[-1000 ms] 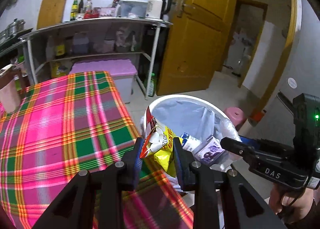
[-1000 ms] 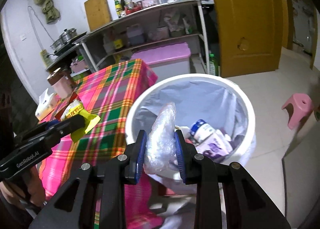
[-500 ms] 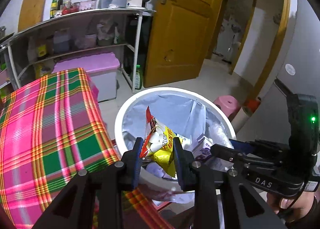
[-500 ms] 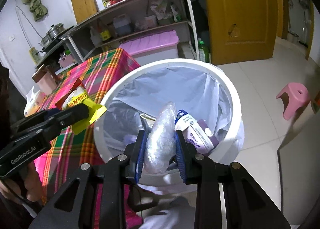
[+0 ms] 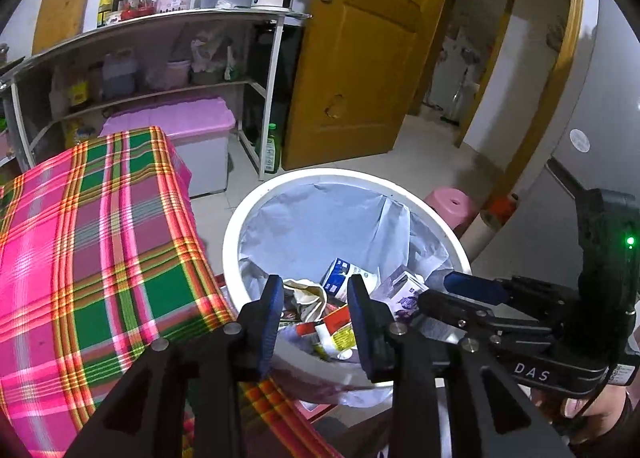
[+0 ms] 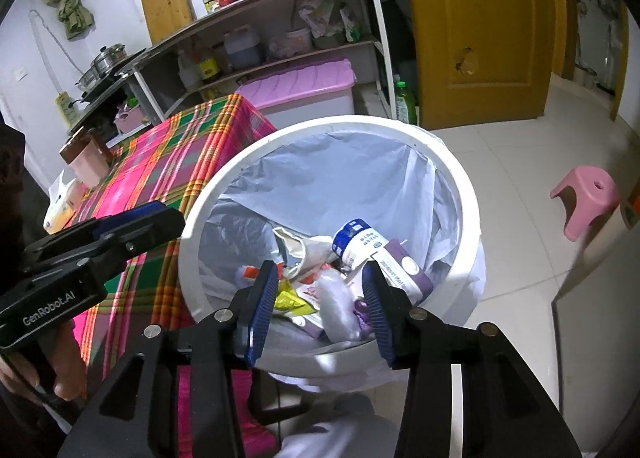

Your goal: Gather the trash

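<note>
A white trash bin (image 5: 240,225) (image 6: 460,185) lined with a pale plastic bag stands on the floor beside the table. Inside lie the yellow snack wrapper (image 6: 290,300) (image 5: 340,336), the clear plastic bag (image 6: 338,312), a blue-capped white bottle (image 6: 356,238) (image 5: 340,272) and a purple carton (image 6: 404,270) (image 5: 402,290). My left gripper (image 5: 316,298) is open and empty above the bin's near rim. My right gripper (image 6: 320,290) is open and empty over the bin. Each gripper shows in the other's view, the right one (image 5: 472,284) and the left one (image 6: 136,217).
A table with a pink and green plaid cloth (image 5: 88,242) (image 6: 168,153) touches the bin's left side. A metal shelf (image 5: 160,21) with a purple-lidded box (image 5: 172,121) stands behind. A yellow door (image 5: 360,57) and a pink stool (image 6: 586,199) are to the right.
Both grippers opened over the bin. The yellow snack wrapper left the left gripper and the clear plastic bag left the right gripper; both now lie in the bin.
</note>
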`<action>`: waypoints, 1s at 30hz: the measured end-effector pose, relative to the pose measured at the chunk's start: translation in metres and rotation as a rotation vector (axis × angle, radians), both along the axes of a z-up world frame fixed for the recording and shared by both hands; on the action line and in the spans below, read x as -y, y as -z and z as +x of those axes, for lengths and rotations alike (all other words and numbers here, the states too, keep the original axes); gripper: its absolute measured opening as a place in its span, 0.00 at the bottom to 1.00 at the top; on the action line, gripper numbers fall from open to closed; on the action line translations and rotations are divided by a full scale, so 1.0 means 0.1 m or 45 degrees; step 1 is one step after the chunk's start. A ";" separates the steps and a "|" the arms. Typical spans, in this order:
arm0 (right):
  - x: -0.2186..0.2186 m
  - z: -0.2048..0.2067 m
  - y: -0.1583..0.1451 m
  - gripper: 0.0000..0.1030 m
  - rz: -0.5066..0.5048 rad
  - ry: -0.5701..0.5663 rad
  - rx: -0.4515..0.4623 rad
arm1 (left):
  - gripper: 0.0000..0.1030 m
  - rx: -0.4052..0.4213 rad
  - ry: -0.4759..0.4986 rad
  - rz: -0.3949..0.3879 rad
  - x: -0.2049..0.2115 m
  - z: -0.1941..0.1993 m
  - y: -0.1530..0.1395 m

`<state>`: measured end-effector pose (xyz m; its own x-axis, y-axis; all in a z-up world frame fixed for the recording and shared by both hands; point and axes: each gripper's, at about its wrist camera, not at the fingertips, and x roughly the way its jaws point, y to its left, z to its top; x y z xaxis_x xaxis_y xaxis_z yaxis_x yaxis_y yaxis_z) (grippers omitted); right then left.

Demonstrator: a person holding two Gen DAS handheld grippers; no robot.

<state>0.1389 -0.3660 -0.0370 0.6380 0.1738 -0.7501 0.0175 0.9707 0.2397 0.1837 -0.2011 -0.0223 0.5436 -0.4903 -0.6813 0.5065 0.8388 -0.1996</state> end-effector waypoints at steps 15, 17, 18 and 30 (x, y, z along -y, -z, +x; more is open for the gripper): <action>-0.36 -0.40 -0.31 0.44 -0.030 -0.057 0.094 | 0.32 0.064 -0.053 -0.037 -0.38 -0.48 -0.24; -0.41 -0.46 -0.34 0.44 -0.031 -0.065 0.103 | 0.32 0.074 -0.061 -0.039 -0.43 -0.55 -0.26; -0.45 -0.49 -0.36 0.44 -0.031 -0.069 0.108 | 0.32 0.081 -0.067 -0.041 -0.47 -0.60 -0.28; -0.81 -0.90 -0.51 0.44 -0.077 -0.141 0.164 | 0.32 0.152 -0.146 -0.046 -0.84 -1.08 -0.44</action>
<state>0.0487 -0.2847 0.0144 0.7088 0.2052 -0.6749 -0.1170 0.9777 0.1744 0.0756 -0.1174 0.0213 0.6735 -0.4434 -0.5914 0.4300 0.8858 -0.1745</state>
